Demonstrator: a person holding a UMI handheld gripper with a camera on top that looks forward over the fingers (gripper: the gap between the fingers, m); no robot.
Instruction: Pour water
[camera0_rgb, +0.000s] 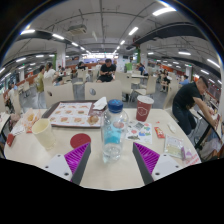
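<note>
Bottle dead ahead, between the claw's fingers

Bottle (113, 135) is what I line up on: a clear plastic water bottle with a blue cap, standing upright on the pale bench (110, 172), its long axis vertical. From my claw (112, 160) it lies straight ahead and centred, its lower body sitting between the two magenta pads (147, 157). I see a gap of bench on each side of it, so I read the claw as released, fingers spread about the bottle and not pressing on it.

Just beyond and slightly right stands a red cup (144, 107), likely where the water should go. A low red bowl (80, 141) sits near the left finger, and a pale tumbler (42, 130) stands further left. A tray (72, 116) with food lies behind those.

The bottle looks thin-walled and smooth, probably squashy under a hard squeeze. My judgement is that the next move is simply to clench straight in on the body, with no sideways correction. People sit at benches beyond.
</note>
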